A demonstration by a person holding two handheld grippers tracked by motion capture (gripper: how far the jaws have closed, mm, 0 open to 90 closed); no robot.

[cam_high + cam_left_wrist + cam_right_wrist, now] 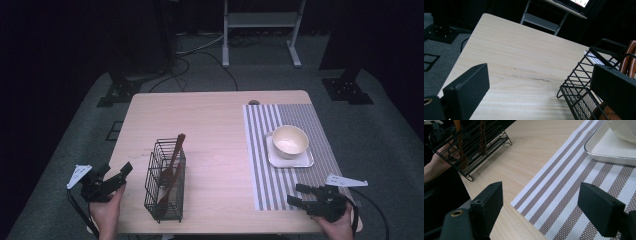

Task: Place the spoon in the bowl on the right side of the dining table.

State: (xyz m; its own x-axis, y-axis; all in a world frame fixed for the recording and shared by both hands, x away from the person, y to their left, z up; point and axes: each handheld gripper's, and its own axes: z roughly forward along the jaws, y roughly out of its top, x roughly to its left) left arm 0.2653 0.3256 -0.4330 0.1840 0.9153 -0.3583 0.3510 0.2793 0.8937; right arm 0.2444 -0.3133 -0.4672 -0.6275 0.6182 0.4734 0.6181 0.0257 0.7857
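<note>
Both tools — left tool (pixel 112 180), right tool (pixel 302 196) — are gaping wide, empty; likely pre-grasp, next approaching the wire basket (pixel 165 182).

hand-held gripper (pixel 541 92): jaws apart | wire basket (pixel 584 82) right | table (pixel 519 55)

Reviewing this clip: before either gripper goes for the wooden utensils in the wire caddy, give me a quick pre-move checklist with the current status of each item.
1. Left gripper open and empty: ok.
2. Right gripper open and empty, over the striped placemat: ok.
3. Wire caddy upright on the table: ok.
4. Wooden utensils standing in the caddy, handles sticking out above the rim: ok.
5. Bowl seated on its white tray, apart from the caddy: ok.
6. How many utensils there are: cannot tell.
</note>
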